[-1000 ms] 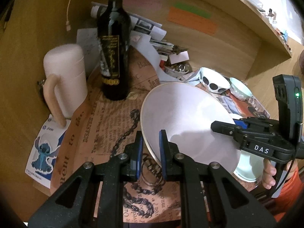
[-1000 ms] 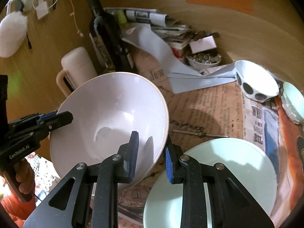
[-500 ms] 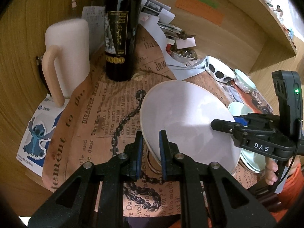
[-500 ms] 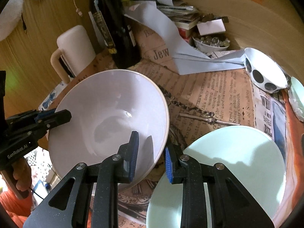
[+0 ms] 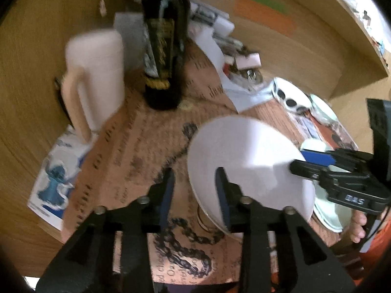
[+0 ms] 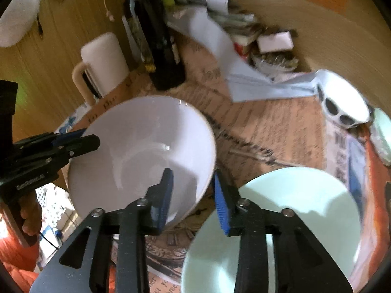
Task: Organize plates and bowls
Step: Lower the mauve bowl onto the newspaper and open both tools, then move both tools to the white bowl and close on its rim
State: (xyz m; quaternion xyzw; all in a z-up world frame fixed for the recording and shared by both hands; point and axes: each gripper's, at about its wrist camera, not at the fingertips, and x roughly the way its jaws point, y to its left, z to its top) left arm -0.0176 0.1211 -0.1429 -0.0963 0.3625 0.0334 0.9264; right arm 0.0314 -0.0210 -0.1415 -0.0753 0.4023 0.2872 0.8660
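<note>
A: What stands at the back left?
B: A dark wine bottle (image 5: 163, 56), upright, with a cream pitcher (image 5: 94, 80) beside it, both on the printed newspaper sheet (image 5: 136, 151).

A: And elsewhere?
B: A cartoon sticker card (image 5: 53, 180) at the sheet's left edge; a heap of papers (image 6: 220, 26) against the wooden wall, behind the bottle.

Two close wrist fisheyes angled down from opposite sides, both over the white bowl (image 5: 246, 161) (image 6: 141, 156).
</note>
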